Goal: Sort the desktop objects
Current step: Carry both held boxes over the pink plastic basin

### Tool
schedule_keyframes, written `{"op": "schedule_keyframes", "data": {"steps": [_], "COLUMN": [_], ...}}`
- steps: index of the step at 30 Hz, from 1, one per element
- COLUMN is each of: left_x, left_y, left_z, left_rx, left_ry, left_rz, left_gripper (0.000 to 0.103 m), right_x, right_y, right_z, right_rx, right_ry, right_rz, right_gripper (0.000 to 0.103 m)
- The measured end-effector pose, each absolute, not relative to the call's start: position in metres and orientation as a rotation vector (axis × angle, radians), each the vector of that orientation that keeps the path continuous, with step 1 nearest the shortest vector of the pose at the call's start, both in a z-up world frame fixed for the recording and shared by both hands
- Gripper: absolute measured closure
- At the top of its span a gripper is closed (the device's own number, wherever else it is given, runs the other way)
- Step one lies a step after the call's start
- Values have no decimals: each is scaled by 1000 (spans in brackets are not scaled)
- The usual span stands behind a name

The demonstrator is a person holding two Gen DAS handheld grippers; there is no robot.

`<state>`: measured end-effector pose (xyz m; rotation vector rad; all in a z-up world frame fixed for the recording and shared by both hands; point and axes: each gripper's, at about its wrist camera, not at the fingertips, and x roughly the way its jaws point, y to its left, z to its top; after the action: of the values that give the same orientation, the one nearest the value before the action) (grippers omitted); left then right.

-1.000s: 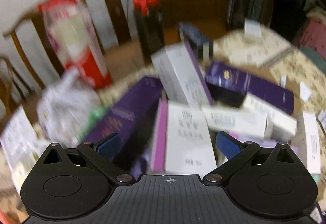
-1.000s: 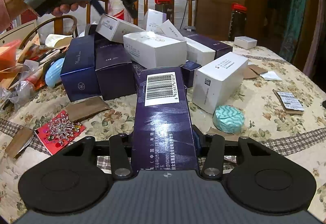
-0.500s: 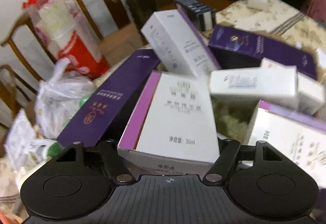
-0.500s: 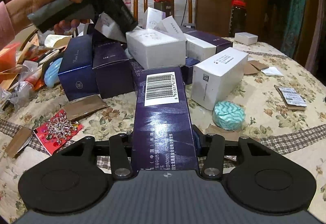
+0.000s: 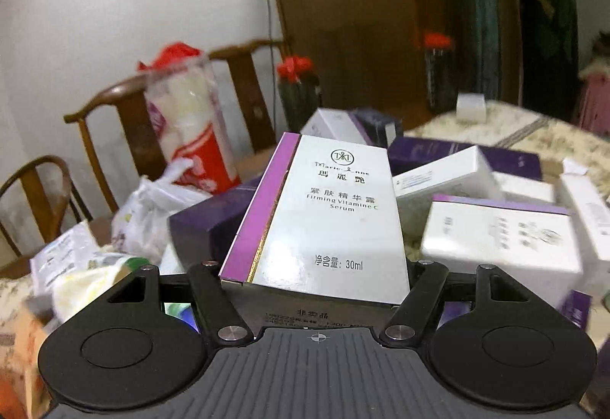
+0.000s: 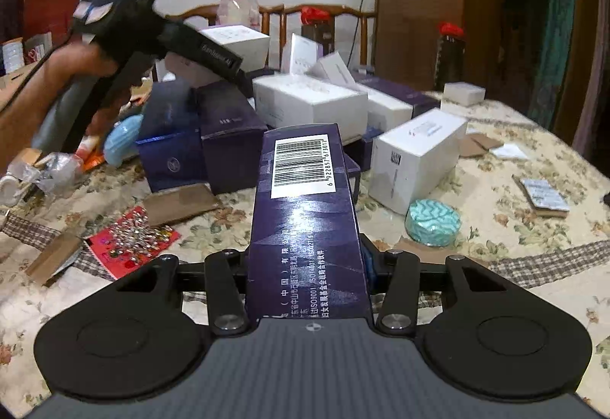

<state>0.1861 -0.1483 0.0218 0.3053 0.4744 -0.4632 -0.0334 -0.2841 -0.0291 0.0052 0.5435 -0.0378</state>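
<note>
My left gripper [image 5: 316, 278] holds a white serum box with a purple edge [image 5: 328, 213] lifted above the pile of boxes. Its jaws are still closing, with the box pinched between them. In the right wrist view a hand [image 6: 76, 72] carries that left gripper [image 6: 228, 64] at the upper left, and the white box [image 6: 238, 43] sticks out beyond it. My right gripper [image 6: 307, 259] is shut on a long dark blue box with a barcode label [image 6: 305, 198], held over the flowered tablecloth [image 6: 514, 228].
White and purple boxes [image 6: 309, 106] are heaped mid-table. A white box [image 6: 417, 156], a teal round tin [image 6: 432, 222] and a red brooch card [image 6: 133, 243] lie nearer. Wooden chairs [image 5: 99, 121], a red-and-white bag [image 5: 190, 137] and red-capped bottles [image 6: 450, 53] stand behind.
The left gripper came down onto the pile, closed on the white and purple box and raised it, tilting upward. The right gripper kept still with its dark blue box.
</note>
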Motion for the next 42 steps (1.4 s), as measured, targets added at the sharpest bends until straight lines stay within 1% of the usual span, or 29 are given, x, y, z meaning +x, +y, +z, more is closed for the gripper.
{"op": "schedule_keyframes", "data": {"steps": [4, 8, 14, 22, 26, 32, 38, 42], "left_x": [153, 121, 80, 53, 47, 55, 79, 101], "left_y": [-127, -103, -65, 12, 68, 159, 230, 266], "left_z": [26, 29, 37, 75, 93, 112, 119, 113], "left_rx": [256, 207, 151, 95, 65, 44, 37, 20], "left_ry": [417, 397, 349, 325, 318, 306, 341, 392], "left_rz": [-443, -400, -309, -170, -65, 125, 255, 294], "left_gripper": [33, 33, 32, 31, 31, 31, 30, 29], "right_x": [-40, -41, -37, -14, 8, 50, 100, 130], "right_y": [-279, -271, -251, -192, -143, -57, 35, 72], "right_z": [-23, -17, 4, 48, 71, 92, 99, 93], "right_rx": [-2, -1, -10, -24, -13, -8, -60, -84], "right_ry": [516, 494, 446, 386, 371, 387, 415, 454], "right_rz": [-27, -17, 15, 158, 284, 458, 548, 578], "right_gripper": [51, 51, 51, 51, 51, 51, 51, 51]}}
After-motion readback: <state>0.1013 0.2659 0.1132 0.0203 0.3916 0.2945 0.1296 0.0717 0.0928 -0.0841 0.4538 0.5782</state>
